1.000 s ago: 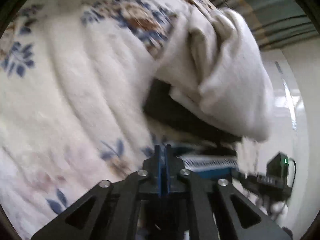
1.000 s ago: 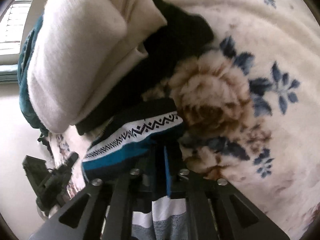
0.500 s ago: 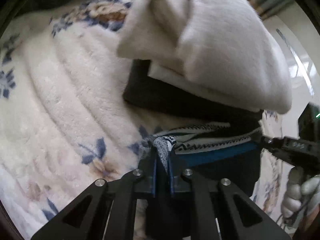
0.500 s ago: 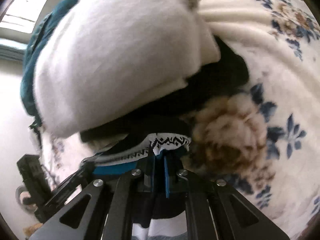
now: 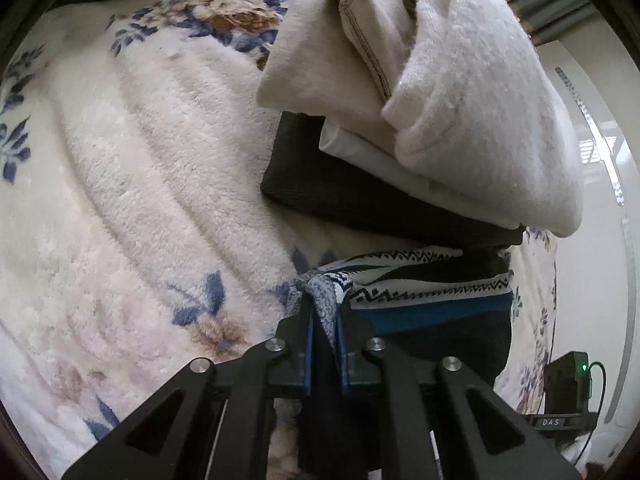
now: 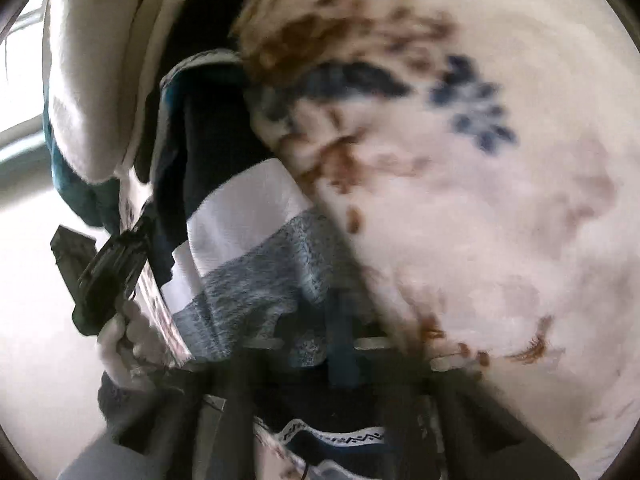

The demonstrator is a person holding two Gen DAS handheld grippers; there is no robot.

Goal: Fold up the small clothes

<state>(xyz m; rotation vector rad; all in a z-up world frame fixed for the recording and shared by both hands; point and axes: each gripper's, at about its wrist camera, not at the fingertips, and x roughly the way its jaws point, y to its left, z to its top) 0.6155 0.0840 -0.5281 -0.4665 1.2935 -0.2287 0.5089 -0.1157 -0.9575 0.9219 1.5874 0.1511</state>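
1. Fluffy white blanket (image 5: 132, 184) with blue and brown flowers covers the whole work surface; pale wall behind.
2. Nearest: left gripper (image 5: 324, 344), jaws nearly together, pinching a bunched corner of the patterned garment (image 5: 424, 300).
3. Right gripper (image 6: 344, 344) is blurred; its jaws look closed, with the garment's grey-and-white fabric (image 6: 256, 248) bunched at them, likely held.
4. The garment lies on the blanket just past the left fingertips: navy, teal stripe, zigzag trim.
5. Handling guess: light, soft, floppy knit; it will sag and drag on the plush pile. Best held at corners or a hem, edge kept taut between both hands.
6. Farther back: stack of folded clothes (image 5: 460, 120), cream fleece over a dark piece, just beyond the garment.
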